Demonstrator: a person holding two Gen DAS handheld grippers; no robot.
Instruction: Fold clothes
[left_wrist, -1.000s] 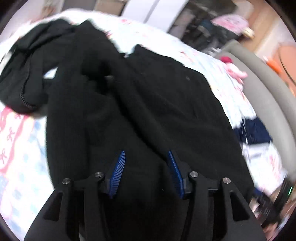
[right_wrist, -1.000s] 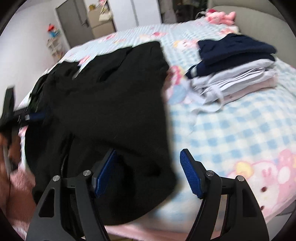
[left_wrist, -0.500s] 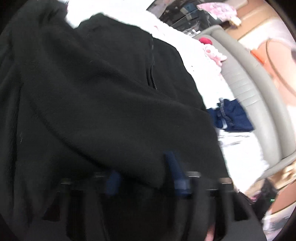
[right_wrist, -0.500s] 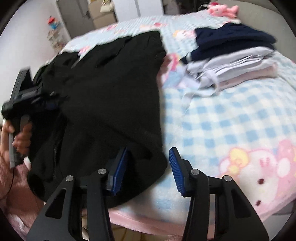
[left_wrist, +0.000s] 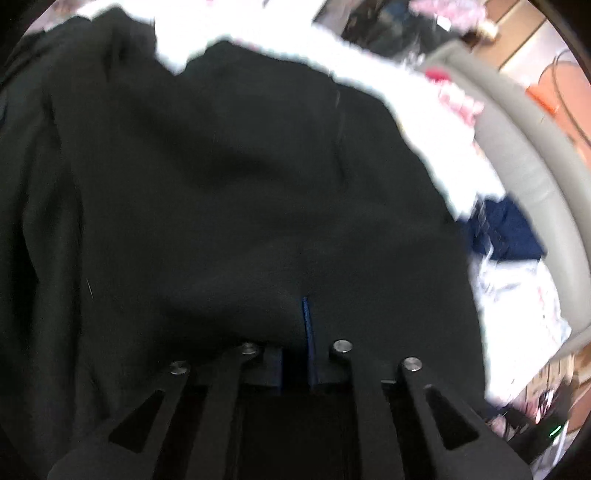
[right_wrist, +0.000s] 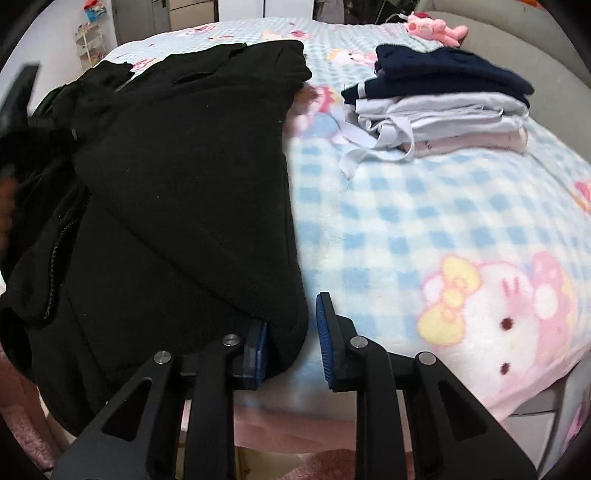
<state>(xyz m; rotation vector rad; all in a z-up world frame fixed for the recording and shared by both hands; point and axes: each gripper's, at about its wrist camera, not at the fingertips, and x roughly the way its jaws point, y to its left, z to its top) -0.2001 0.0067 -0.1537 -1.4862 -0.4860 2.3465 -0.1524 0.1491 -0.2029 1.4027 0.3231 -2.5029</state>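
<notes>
Black fleece jacket (right_wrist: 177, 192) lay spread across the left half of the checked blanket (right_wrist: 399, 229); left gripper (left_wrist: 295, 332) was pinched nearly closed on its cloth, right gripper (right_wrist: 291, 332) part-open astride the lower hem corner, apparently readying a fold.

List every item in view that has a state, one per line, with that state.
Black fleece zip jacket: spread on bed, partly folded over itself, hem hanging off the edge.
Left claw: shut on jacket fabric.
Right claw: open, around the jacket's hem corner.
Stack of navy, white and pink clothes: folded, piled.
</notes>
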